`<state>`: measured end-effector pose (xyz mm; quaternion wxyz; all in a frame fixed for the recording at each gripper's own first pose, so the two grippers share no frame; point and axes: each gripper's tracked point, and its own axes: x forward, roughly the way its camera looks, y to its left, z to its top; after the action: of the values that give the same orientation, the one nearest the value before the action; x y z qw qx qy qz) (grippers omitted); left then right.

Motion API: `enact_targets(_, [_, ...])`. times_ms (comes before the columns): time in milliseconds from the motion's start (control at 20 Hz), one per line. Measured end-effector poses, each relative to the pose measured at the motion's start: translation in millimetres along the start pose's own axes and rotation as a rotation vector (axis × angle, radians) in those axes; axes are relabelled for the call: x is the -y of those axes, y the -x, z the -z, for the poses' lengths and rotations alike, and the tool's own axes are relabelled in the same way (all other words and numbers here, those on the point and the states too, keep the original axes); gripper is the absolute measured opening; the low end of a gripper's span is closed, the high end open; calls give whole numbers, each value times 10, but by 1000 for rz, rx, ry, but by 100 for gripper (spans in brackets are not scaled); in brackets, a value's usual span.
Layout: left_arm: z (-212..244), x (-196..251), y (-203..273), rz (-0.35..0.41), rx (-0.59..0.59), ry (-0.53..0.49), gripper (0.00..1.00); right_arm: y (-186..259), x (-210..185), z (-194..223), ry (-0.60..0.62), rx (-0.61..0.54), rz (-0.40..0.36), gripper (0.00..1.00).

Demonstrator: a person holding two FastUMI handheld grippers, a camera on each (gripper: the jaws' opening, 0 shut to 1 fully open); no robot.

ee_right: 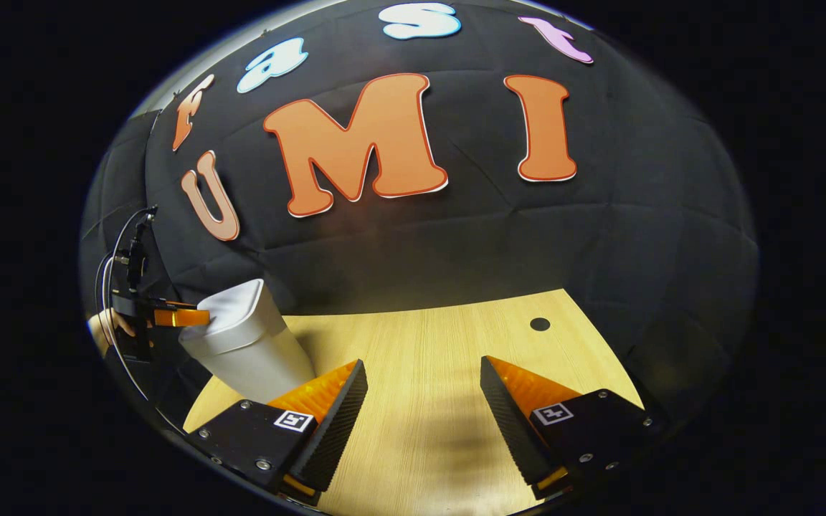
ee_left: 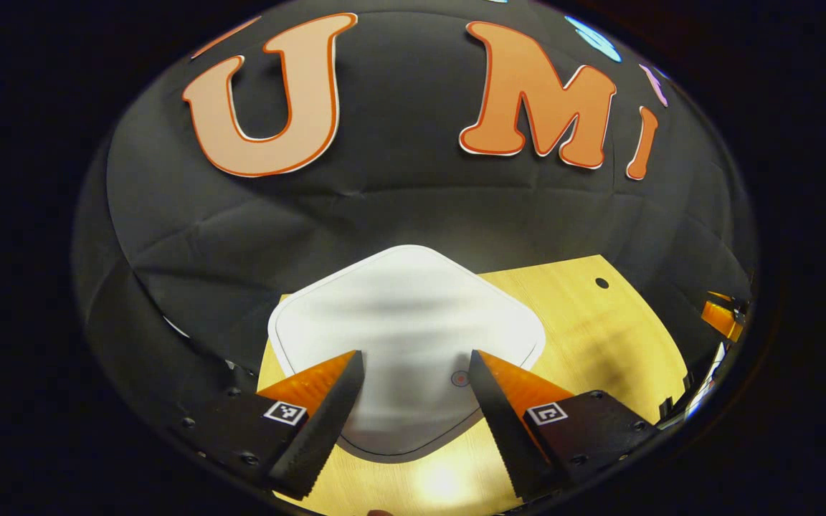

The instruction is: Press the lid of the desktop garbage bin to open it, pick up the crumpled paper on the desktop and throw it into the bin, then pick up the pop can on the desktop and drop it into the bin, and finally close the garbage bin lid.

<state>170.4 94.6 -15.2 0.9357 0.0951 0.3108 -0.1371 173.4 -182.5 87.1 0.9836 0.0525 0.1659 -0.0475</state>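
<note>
On the wooden desktop (ee_right: 449, 373) the white garbage bin (ee_right: 244, 351) stands near the left edge, its lid (ee_left: 406, 322) down and just under my left gripper (ee_left: 416, 387). Both that gripper and my right gripper (ee_right: 424, 401) gape wide, holding nothing. I'd lower one left fingertip (ee_left: 348, 373) straight onto the small round mark (ee_left: 460, 378) near the lid's front edge, pressing gently so the bin doesn't tip.

Dim booth; overhead light glares on the near worktop (ee_left: 442, 480); the bin lid (ee_left: 413, 315) is motion-blurred; fisheye bends the edges.
</note>
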Motion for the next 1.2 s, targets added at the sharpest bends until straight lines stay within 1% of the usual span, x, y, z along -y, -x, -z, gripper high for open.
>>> enact_targets(150, [-16, 1, -11, -19, 8, 9, 95, 27, -13, -66, 9, 16, 6, 95])
enact_targets(250, [-55, 29, 14, -4, 27, 12, 95, 49, -24, -139, 14, 32, 7, 95])
enact_targets(500, [-261, 72, 77, -6, 123, -39, 95, 74, -93, -258, 22, 62, 3, 95])
enact_targets(550, [-319, 96, 86, -9, 146, -50, 92, 78, -106, -279, 24, 68, 2, 95])
enact_targets(600, [-377, 133, 96, -3, 173, -60, 95, 89, -108, -290, 26, 73, 3, 95])
enact_targets(750, [-512, 372, 223, 28, 230, -77, 95, 98, -120, -297, 25, 78, 2, 95])
enact_targets(950, [-561, 699, 452, 67, 295, -81, 95, 112, -161, -290, 44, 90, 1, 95])
enact_targets(1200, [-548, 966, 696, 60, 383, -87, 95, 143, -211, -241, 55, 108, -4, 95])
